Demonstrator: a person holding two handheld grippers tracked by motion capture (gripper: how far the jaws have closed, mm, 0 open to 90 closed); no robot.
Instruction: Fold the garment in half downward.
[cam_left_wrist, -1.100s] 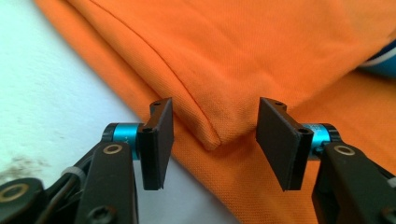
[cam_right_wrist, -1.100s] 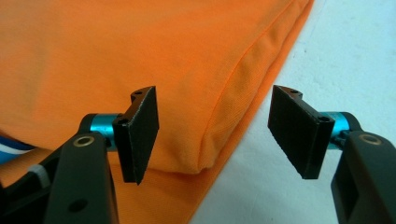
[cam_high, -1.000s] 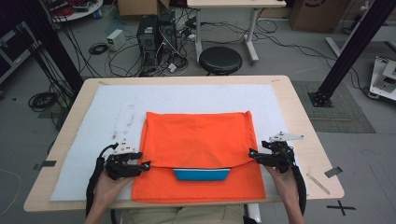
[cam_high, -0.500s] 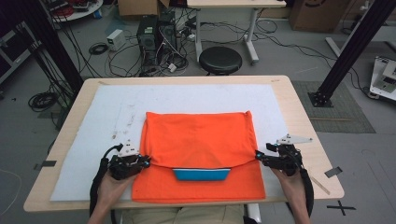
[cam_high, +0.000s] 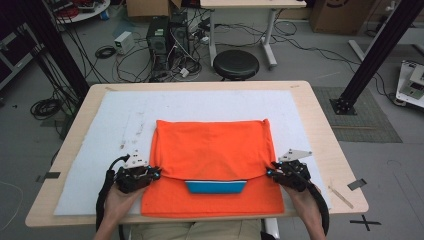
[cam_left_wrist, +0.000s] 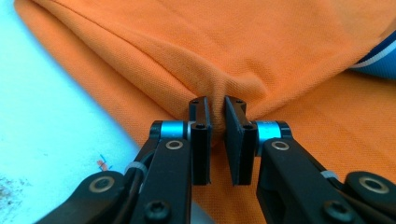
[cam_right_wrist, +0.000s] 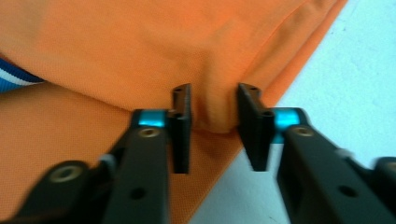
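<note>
In the high view, the left gripper (cam_high: 156, 173) sat at the lower left of the frame, at the left end of the folded edge of the orange shirt (cam_high: 212, 150). In the left gripper view its jaws stood narrow, pinching a ridge of that shirt (cam_left_wrist: 261, 60) between them. The shirt lay flat on the white sheet (cam_high: 200, 105) covering the surface (cam_high: 320, 125), in the lower middle of the high view, its far half folded toward the person. A blue collar (cam_high: 216, 187) peeked out under the fold. At the lower right, the right gripper (cam_high: 270, 173) met the fold's other end. In the right gripper view its jaws stood partly apart around a bump of shirt (cam_right_wrist: 140, 51), the cloth between them without a clear pinch.
</note>
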